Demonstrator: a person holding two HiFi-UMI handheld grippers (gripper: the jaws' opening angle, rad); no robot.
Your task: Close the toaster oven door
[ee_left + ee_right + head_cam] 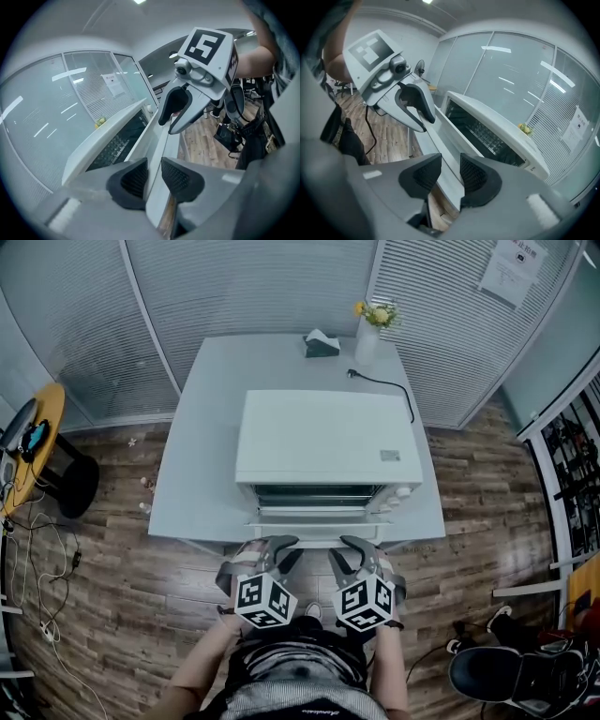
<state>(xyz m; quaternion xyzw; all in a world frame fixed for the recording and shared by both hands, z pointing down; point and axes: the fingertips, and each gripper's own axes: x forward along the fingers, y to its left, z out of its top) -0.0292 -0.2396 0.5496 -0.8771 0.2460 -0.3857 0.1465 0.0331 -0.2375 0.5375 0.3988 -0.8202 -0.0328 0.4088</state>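
Head view: the white toaster oven [328, 442] sits mid-frame on a pale table [202, 465], with its door [319, 526] dropped open toward the lower edge. The left gripper [272, 549] and right gripper [361, 549] meet that door's front edge at lower centre. A vase of yellow flowers [373, 324] stands at the table's far side, upper right. Left gripper view: the left gripper [153, 176] is released, its jaws parted astride the door [161, 152]; the right gripper [176, 110] shows farther along, upper centre. Right gripper view: the right gripper [450, 173] is likewise released, its jaws apart with the door [440, 140] between them and the oven's dark opening to the right.
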